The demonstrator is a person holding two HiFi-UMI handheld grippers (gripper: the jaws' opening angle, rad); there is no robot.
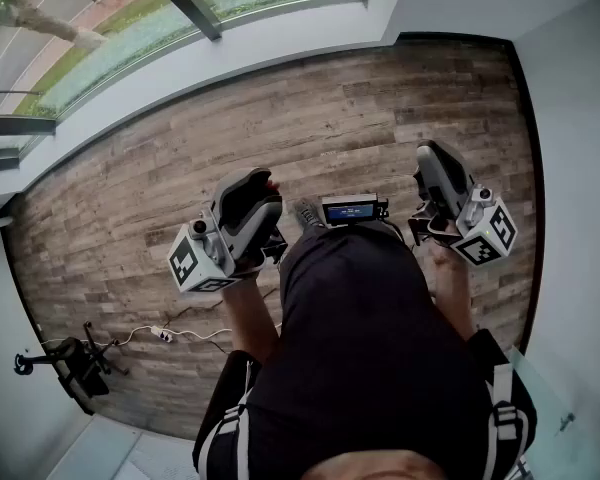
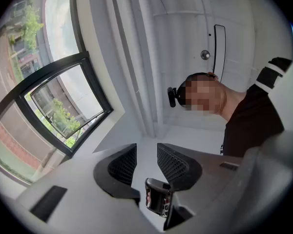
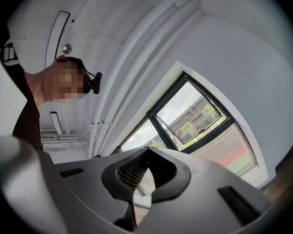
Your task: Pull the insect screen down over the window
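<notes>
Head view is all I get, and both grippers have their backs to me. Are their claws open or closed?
Observer: The left gripper has its jaws apart, with nothing between them.
Operator: What about the other one?
Observer: The right gripper has its jaws shut together, and it holds nothing.
Operator: Can they see the window better than I can?
Observer: Yes. The right gripper view looks up at the window, and its black-framed pane looks swung open.
</notes>
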